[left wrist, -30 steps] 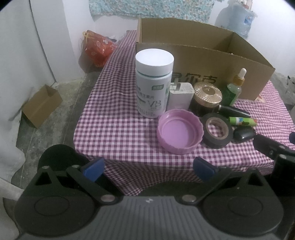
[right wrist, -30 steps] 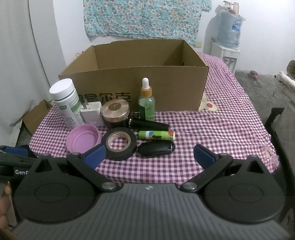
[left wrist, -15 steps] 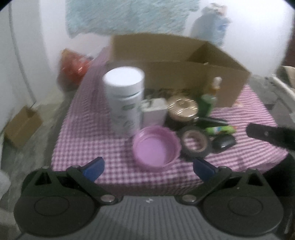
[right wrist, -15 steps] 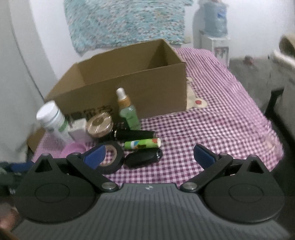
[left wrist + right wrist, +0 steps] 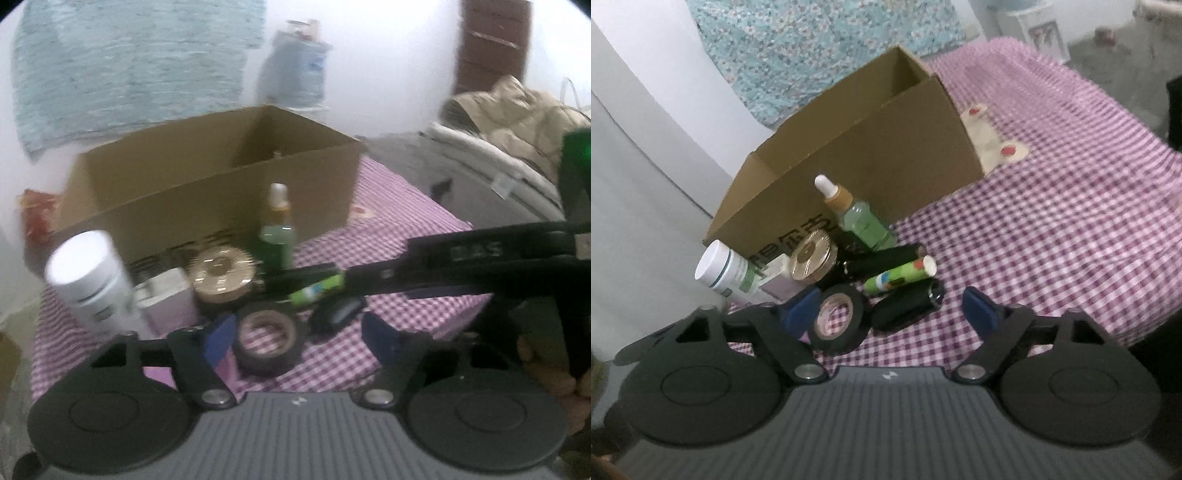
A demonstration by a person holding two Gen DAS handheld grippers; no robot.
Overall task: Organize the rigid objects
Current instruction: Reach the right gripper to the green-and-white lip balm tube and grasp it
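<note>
From your left wrist, your left gripper (image 5: pixel 295 338) has just been narrowing its jaws, still apart and empty, above the tape roll (image 5: pixel 269 345) on the worktop (image 5: pixel 399 236). From your right wrist, your right gripper (image 5: pixel 886 308), closing likewise, grips nothing; the tape roll (image 5: pixel 837 322) lies before the cardboard box (image 5: pixel 871 155).

Left gripper (image 5: pixel 297 338): black linkages, blue finger pads, silver screws, grey ribbed housing

Plain matt cardboard box (image 5: pixel 871 147) on a checked cloth (image 5: pixel 1052 229); glossy black tape roll (image 5: pixel 836 319), shiny gold ribbed lid (image 5: pixel 812 256), clear green glass-like dropper bottle (image 5: pixel 862 221), smooth white plastic bottle (image 5: pixel 727 275).
</note>
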